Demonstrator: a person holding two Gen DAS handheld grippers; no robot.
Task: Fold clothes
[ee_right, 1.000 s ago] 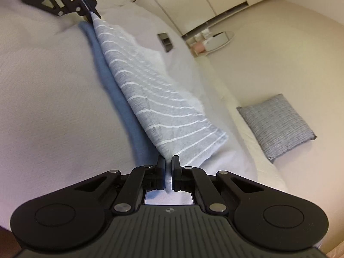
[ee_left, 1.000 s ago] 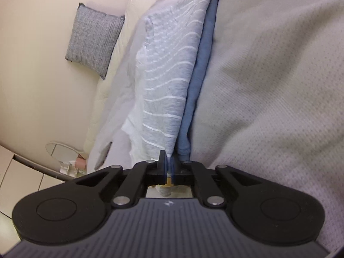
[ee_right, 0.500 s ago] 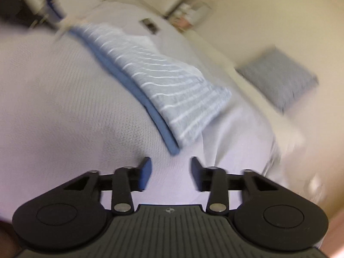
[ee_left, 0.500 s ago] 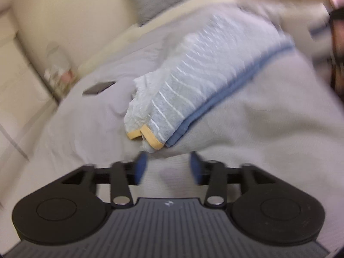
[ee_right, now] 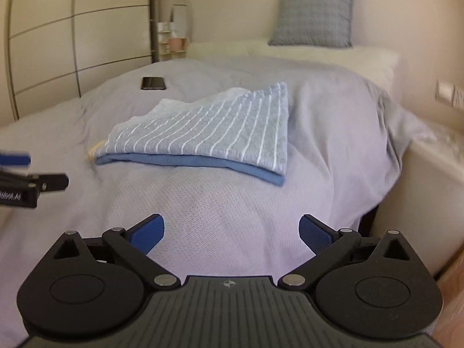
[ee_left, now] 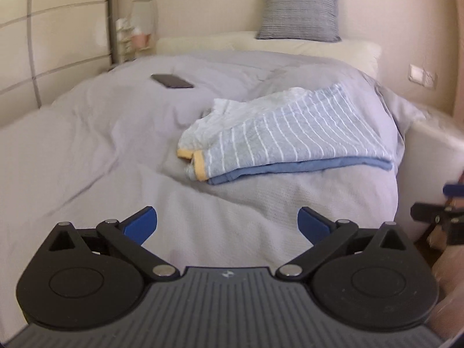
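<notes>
I am holding both sets of jaws wide apart and gripping nothing: the left gripper [ee_left: 227, 224] and the right gripper [ee_right: 231, 231] are both hovering over the bed [ee_right: 220, 211], short of the cloth.

The striped garment [ee_right: 208, 136] is lying folded ahead of both jaws, well apart from them, its blue underlayer [ee_right: 185, 161] peeking out along the edge nearest me. Seen from my left jaws, it is sitting ahead and off to the right, with a yellow-trimmed cuff [ee_left: 198, 161] at its near-left corner.

I am judging the fold to be loose: the far-left part is bunching up rather than lying flat. If I am pinching only the striped top layer on the next fold, the layers may be sliding apart. The soft bedding could also be getting caught in my jaws alongside the cloth. A phone [ee_left: 172, 81] is resting farther off to the left.
</notes>
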